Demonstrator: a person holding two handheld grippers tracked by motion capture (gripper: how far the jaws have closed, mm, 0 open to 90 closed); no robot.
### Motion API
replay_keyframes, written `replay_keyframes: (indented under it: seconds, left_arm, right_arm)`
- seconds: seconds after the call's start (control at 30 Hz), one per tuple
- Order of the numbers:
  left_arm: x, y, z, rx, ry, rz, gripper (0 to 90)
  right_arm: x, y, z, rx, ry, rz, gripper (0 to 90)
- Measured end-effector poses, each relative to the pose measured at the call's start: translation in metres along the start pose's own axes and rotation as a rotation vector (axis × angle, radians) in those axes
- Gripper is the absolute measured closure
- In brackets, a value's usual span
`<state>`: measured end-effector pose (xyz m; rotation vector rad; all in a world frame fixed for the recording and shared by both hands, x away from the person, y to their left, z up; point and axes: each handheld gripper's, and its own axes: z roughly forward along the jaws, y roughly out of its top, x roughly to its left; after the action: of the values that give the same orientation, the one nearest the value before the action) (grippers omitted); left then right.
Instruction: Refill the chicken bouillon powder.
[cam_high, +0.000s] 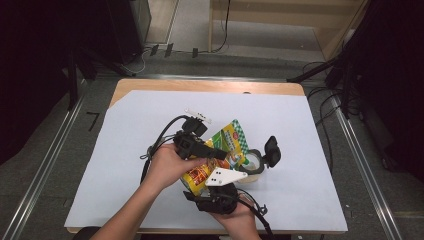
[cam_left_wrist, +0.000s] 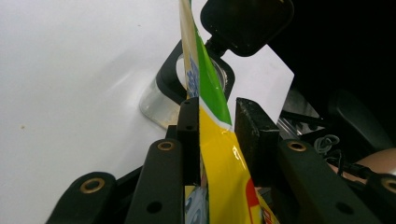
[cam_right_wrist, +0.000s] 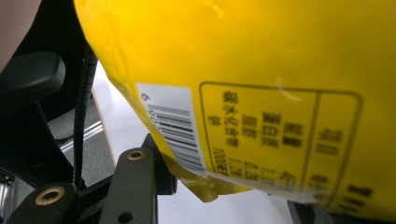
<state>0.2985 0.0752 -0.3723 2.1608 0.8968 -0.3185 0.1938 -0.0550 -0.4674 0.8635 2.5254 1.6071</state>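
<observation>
Nearest the bottom edge of the high view, the person's right hand (cam_high: 235, 217) holds the right gripper (cam_high: 220, 192), which has a grey three-cornered plate on top and points away from the person. Its jaws are pressed against the lower end of a yellow snack bag (cam_high: 212, 165); in the right gripper view the bag's back (cam_right_wrist: 261, 93) looms very close (a white barcode label and a printed box of text are readable as shapes), and the left jaw sits against the bag's crimped bottom edge. Just beyond, the left hand (cam_high: 167, 167) comes in from the lower left with the left gripper (cam_high: 212, 150) lying across the bag. In the left gripper view the two black jaws pinch the bag (cam_left_wrist: 215, 135) edge-on, where the yellow part meets its green top; the left pad touches the film, while the right pad stands a little off it higher up. Beside the bag's far end stands a clear glass jar (cam_high: 252, 165) with a black collar, its black lid (cam_high: 272, 150) flipped up. Everything rests above a white sheet (cam_high: 125, 150) covering a wooden table (cam_high: 200, 86). Farther off lie grey floor and cables.
</observation>
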Motion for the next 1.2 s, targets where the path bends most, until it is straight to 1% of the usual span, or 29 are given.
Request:
replay_keyframes:
  seconds: [0.1, 0.2, 0.27, 0.4, 0.6, 0.73, 0.8, 0.87, 0.93, 1.03, 1.1, 1.17, 1.2]
  left_arm:
    - [-0.001, 0.008, -0.001, 0.017, -0.003, -0.019, 72.3]
    - [-0.001, 0.013, 0.0, 0.041, 0.002, -0.035, 73.0]
    - [0.0, 0.015, 0.002, 0.053, 0.001, -0.045, 73.3]
    - [0.003, 0.016, 0.004, 0.065, 0.002, -0.063, 73.6]
    - [0.003, 0.017, 0.004, 0.053, 0.003, -0.056, 69.9]
    - [0.002, 0.017, 0.004, 0.043, -0.015, -0.054, 65.5]
    - [0.0, 0.016, 0.003, 0.044, -0.007, -0.033, 64.1]
    - [-0.002, 0.016, 0.002, 0.034, -0.009, -0.035, 62.5]
    - [-0.003, 0.015, 0.0, 0.025, -0.018, -0.031, 62.5]
    - [-0.004, 0.015, -0.001, 0.03, -0.014, -0.035, 63.1]
    - [-0.005, 0.016, 0.0, 0.041, 0.012, -0.028, 66.4]
    - [-0.006, 0.016, 0.001, 0.048, 0.027, -0.01, 70.2]
    - [-0.007, 0.016, 0.001, 0.05, 0.035, -0.009, 71.4]
  right_arm:
    - [0.0, 0.004, -0.003, -0.011, -0.007, -0.018, 57.5]
    - [0.0, 0.006, -0.005, -0.025, -0.011, -0.025, 57.0]
    - [0.0, 0.006, -0.005, -0.027, -0.016, -0.037, 56.8]
    - [-0.001, 0.006, -0.004, -0.02, -0.015, -0.035, 56.8]
    - [-0.002, 0.007, -0.003, -0.026, -0.004, -0.008, 58.1]
    - [-0.003, 0.007, -0.005, -0.045, -0.001, 0.011, 59.0]
    - [-0.003, 0.008, -0.007, -0.06, -0.002, 0.031, 59.1]
    - [-0.005, 0.01, -0.01, -0.078, 0.007, 0.057, 59.4]
    - [-0.006, 0.01, -0.012, -0.084, 0.006, 0.058, 59.5]
    - [-0.005, 0.01, -0.014, -0.091, 0.007, 0.057, 59.4]
    - [-0.005, 0.011, -0.013, -0.083, 0.009, 0.054, 58.9]
    - [-0.004, 0.01, -0.011, -0.068, 0.005, 0.048, 58.3]
    - [-0.004, 0.01, -0.011, -0.065, 0.013, 0.051, 58.1]
